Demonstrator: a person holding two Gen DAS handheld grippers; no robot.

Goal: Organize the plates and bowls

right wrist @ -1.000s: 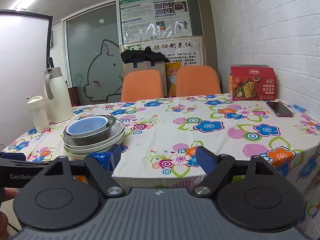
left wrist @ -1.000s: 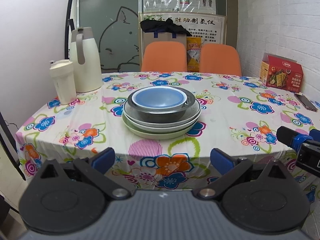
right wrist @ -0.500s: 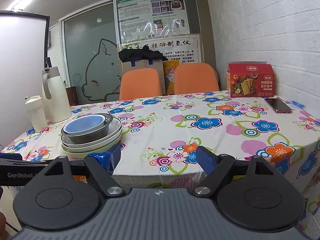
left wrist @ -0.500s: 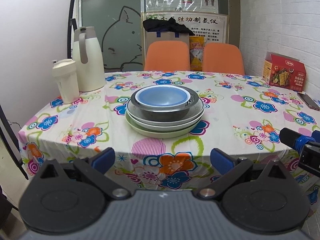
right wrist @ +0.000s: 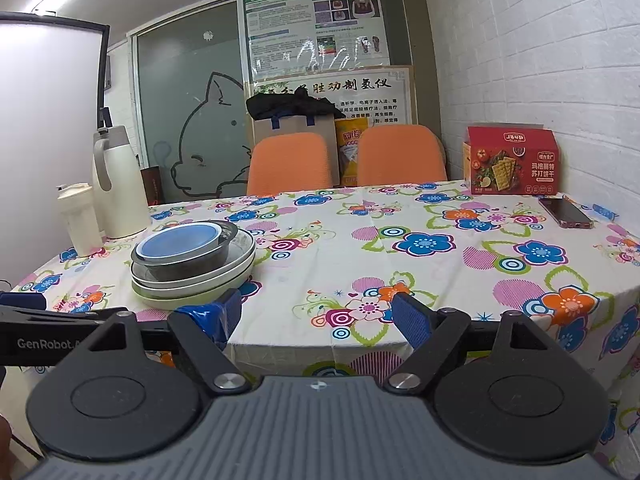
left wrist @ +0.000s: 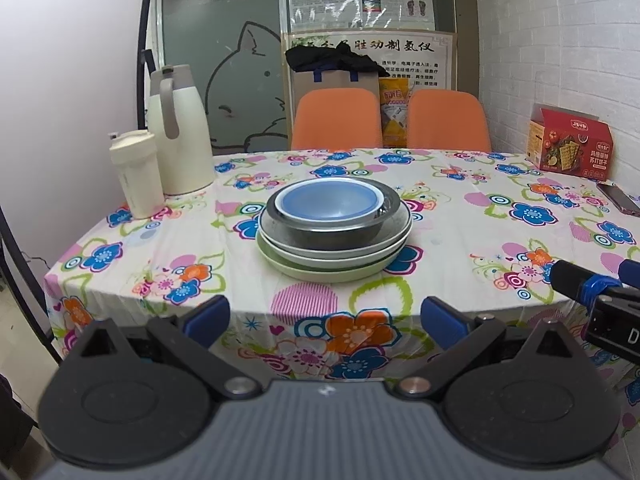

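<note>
While the left gripper (left wrist: 325, 316) and right gripper (right wrist: 316, 318) hang before the table edge (left wrist: 160, 300), jaws apart and empty as before, "GenRobot" reads at left; the stack of plates and bowls (left wrist: 334, 226) sits unmoved on the floral cloth, the red cracker box (right wrist: 511, 162) far right.

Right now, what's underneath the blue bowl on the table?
The blue bowl sits inside a metal bowl, which rests on a white plate over a pale green plate. Only the plates' rims show; their centres are covered.
</note>
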